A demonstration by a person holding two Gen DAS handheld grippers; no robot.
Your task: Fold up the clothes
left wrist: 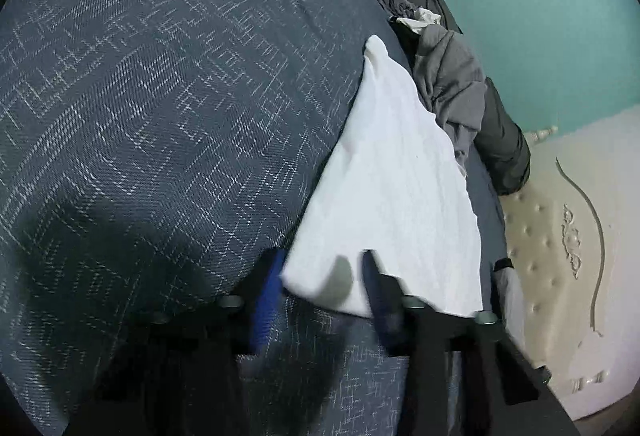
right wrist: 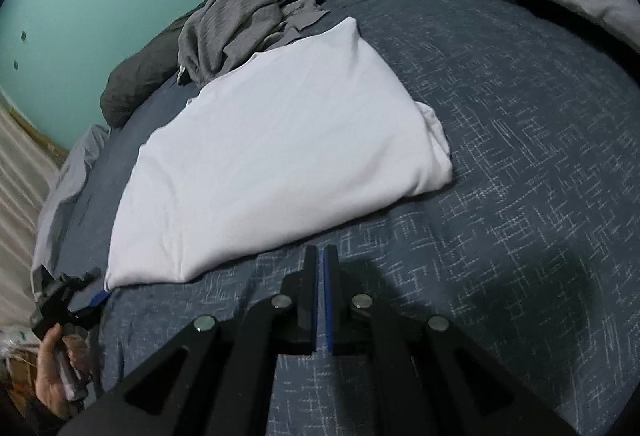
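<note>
Left wrist view first: the left gripper [left wrist: 320, 272] is down at the near corner of the white garment [left wrist: 396, 188], jaws parted with that corner lying between the blurred blue pads, and whether they are pinching the cloth is impossible to say. The garment stretches away across the blue patterned bedspread [left wrist: 160, 116], with a crumpled grey garment [left wrist: 448, 84] just beyond it and a dark duvet [left wrist: 500, 140] bunched along the teal wall [left wrist: 540, 16]. Over to the right wrist view: the right gripper [right wrist: 321, 256] is clenched tight on nothing, hovering over bare bedspread just short of the garment's near edge. The white garment lies folded into a long flat panel, and a hand [right wrist: 60, 368] at the left edge carries the other tool at its corner.
</note>
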